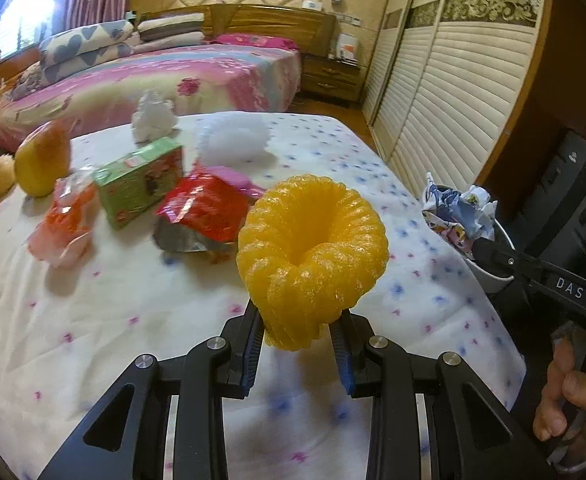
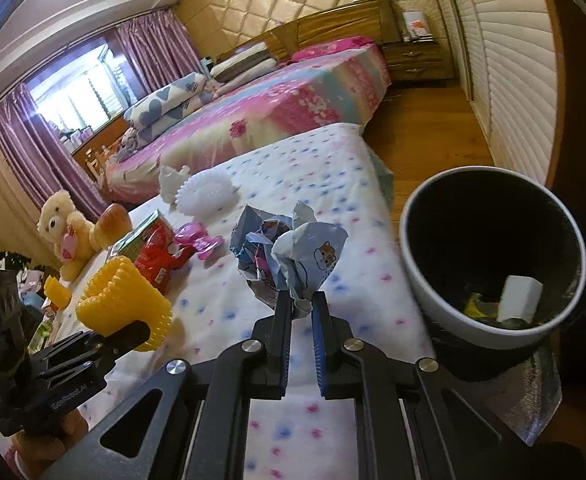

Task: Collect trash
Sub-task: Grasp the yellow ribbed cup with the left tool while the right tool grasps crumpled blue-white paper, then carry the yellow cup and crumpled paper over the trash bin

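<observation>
My left gripper is shut on a yellow foam fruit net and holds it above the flowered tablecloth. It also shows in the right wrist view. My right gripper is shut on a crumpled printed paper ball, held left of the white trash bin. The bin holds a white scrap and yellow bits. In the left wrist view the paper ball sits in front of the bin.
On the table lie a red wrapper, a green box, an orange-pink wrapper, a white foam net, a white tissue and a mango. A teddy bear sits at the left. A bed stands behind.
</observation>
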`<state>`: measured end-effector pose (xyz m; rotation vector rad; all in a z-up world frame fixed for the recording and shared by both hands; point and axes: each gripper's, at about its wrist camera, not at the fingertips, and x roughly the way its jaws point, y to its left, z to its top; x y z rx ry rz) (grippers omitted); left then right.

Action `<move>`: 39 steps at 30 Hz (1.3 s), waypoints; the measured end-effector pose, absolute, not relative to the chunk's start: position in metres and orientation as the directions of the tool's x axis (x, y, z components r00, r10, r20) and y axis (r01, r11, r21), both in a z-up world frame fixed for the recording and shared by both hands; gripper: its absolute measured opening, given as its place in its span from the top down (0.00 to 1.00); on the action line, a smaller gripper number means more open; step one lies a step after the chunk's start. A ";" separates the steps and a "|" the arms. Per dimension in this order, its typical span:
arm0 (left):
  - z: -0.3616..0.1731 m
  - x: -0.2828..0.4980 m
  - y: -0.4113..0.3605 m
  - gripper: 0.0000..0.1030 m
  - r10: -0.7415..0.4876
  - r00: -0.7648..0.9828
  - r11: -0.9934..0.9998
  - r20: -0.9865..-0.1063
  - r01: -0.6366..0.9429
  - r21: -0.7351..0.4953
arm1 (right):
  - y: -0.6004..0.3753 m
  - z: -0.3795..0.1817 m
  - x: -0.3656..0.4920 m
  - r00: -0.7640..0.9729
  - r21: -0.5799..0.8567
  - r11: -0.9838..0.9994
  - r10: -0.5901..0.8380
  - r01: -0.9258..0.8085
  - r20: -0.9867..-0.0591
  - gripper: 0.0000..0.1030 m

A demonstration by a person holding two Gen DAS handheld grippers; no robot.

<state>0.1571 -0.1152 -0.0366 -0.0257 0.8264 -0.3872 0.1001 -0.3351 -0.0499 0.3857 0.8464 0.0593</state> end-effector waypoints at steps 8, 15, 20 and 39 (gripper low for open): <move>-0.036 0.166 -0.152 0.71 -0.381 0.585 0.905 -0.715 0.393 -0.161 | -0.374 -0.047 0.085 0.680 0.343 0.922 0.137 0.177 -0.720 0.91; -0.034 0.177 -0.186 0.71 -0.408 0.571 0.881 -0.712 0.450 -0.144 | -0.408 -0.046 0.078 0.695 0.340 0.908 0.080 0.246 -0.715 0.91; -0.036 0.186 -0.208 0.71 -0.418 0.557 0.868 -0.717 0.478 -0.136 | -0.427 -0.047 0.078 0.698 0.332 0.900 0.045 0.282 -0.715 0.91; -0.047 0.235 -0.311 0.71 -0.462 0.464 0.798 -0.756 0.589 -0.126 | -0.482 -0.068 0.084 0.656 0.326 0.867 0.000 0.376 -0.755 0.91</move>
